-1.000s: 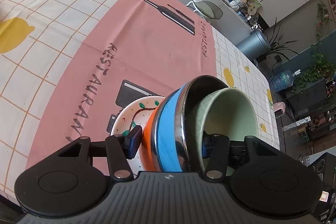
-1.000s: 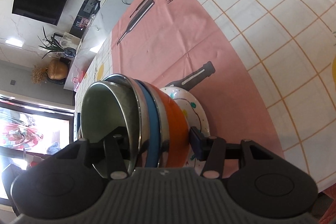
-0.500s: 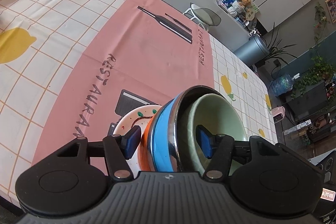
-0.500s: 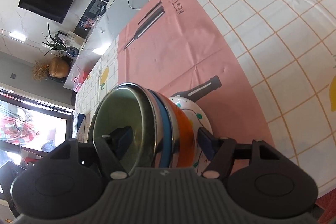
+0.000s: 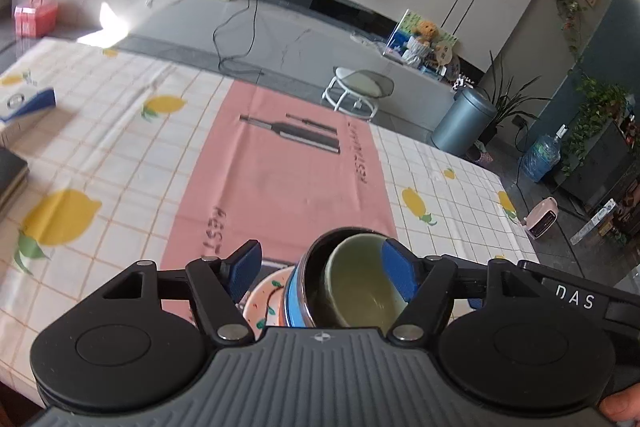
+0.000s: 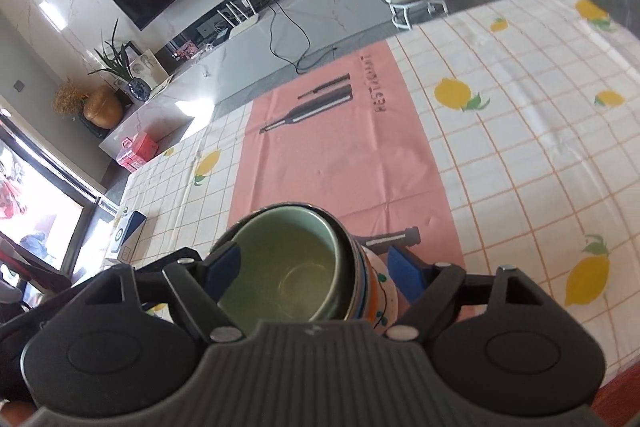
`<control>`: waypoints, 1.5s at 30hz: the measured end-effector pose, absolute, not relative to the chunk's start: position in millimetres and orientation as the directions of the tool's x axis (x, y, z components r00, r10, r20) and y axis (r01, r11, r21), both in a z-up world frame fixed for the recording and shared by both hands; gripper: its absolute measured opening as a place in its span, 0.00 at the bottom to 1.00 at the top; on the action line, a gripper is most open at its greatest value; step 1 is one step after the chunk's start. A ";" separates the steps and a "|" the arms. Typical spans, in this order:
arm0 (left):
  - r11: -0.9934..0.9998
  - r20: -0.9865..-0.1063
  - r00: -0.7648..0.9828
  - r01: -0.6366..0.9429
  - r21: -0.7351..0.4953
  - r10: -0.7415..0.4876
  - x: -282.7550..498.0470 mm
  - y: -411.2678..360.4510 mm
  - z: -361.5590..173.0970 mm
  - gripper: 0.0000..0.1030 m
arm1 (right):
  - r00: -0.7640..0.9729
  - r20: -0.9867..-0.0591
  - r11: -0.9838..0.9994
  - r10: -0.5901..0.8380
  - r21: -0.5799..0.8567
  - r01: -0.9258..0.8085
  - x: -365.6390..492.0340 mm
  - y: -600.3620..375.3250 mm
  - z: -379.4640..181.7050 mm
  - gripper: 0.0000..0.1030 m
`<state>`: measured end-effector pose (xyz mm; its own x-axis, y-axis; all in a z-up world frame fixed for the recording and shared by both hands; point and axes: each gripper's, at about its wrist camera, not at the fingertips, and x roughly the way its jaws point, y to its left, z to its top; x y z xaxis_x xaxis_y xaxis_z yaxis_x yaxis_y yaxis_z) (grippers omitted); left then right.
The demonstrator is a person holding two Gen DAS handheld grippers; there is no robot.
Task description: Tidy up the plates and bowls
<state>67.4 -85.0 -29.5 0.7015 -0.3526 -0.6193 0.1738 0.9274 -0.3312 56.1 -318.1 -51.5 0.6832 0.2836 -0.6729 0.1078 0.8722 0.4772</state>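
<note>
**Stacking done, but those tongs are way too close for comfort**

Looking at both wrist views, the stack sits on the pink runner near the front edge of the bench [image 5: 100, 155]: green bowl [image 5: 360, 287] nested in a steel bowl with a blue band [image 5: 296, 291], an orange one under that in the right view, all on a speckled plate [image 5: 262, 301].

Both tongs are spread wide, gripping nothing. The left tongs [image 5: 324, 275] straddle the stack, one pad over the green bowl's rim, the other out by the plate. The right tongs [image 6: 314, 269] do the same from the other side.

Risk, as a guess: any sideways pull-out could let a pad hook a rim and tip or drag the pile. Nested bowls slide easily, and the edge is close. Lifting straight up and back looks safest.

Both sit low and tilted down, pointing across the bench.
</note>
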 end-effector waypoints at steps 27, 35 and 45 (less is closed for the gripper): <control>0.981 -0.396 0.903 0.191 0.019 -0.168 -54.7 -60.9 -11.2 0.94 | 0.887 -0.453 0.995 0.092 0.075 -0.065 -97.7 -234.6 -8.6 0.97; 0.989 -0.490 0.868 0.130 0.071 -0.079 -54.2 -58.2 -41.6 0.94 | 0.908 -0.418 1.000 -0.003 -0.028 -0.010 -123.5 -210.4 -36.1 0.97; 0.987 -0.582 0.810 0.141 0.080 -0.068 -49.2 -57.3 -69.6 0.94 | 0.859 -0.510 0.999 -0.051 -0.020 0.048 -107.4 -213.5 -69.1 0.97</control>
